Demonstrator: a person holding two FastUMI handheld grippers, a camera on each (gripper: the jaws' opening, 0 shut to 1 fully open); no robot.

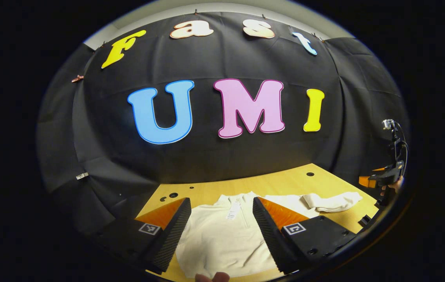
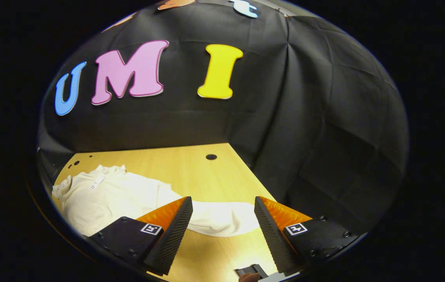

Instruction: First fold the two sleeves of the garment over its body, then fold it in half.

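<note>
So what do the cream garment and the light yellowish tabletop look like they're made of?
The cream garment looks like a soft, matte knit or fleece fabric: it rumples and its sleeve lies limp. The light yellowish tabletop looks like smooth wood or wood-look laminate, with faint grain lines and a slight sheen; which of the two is unclear.

A wooden table [image 1: 285, 182] with a pale yellowish top carries everything here, and its far edge meets the black cloth wall. Several small dark round holes are set in the top, a cluster near the far left corner and a single one [image 2: 211, 157] toward the far right. A cream garment [image 1: 222, 239] lies flat on the wood, collar toward the wall, with a white tag at the neck. One sleeve [image 1: 332, 201] stretches out sideways along the tabletop, rumpled at its end. In the right gripper view a small dark flat object [image 2: 250, 270] rests on the near edge of the table.
</note>
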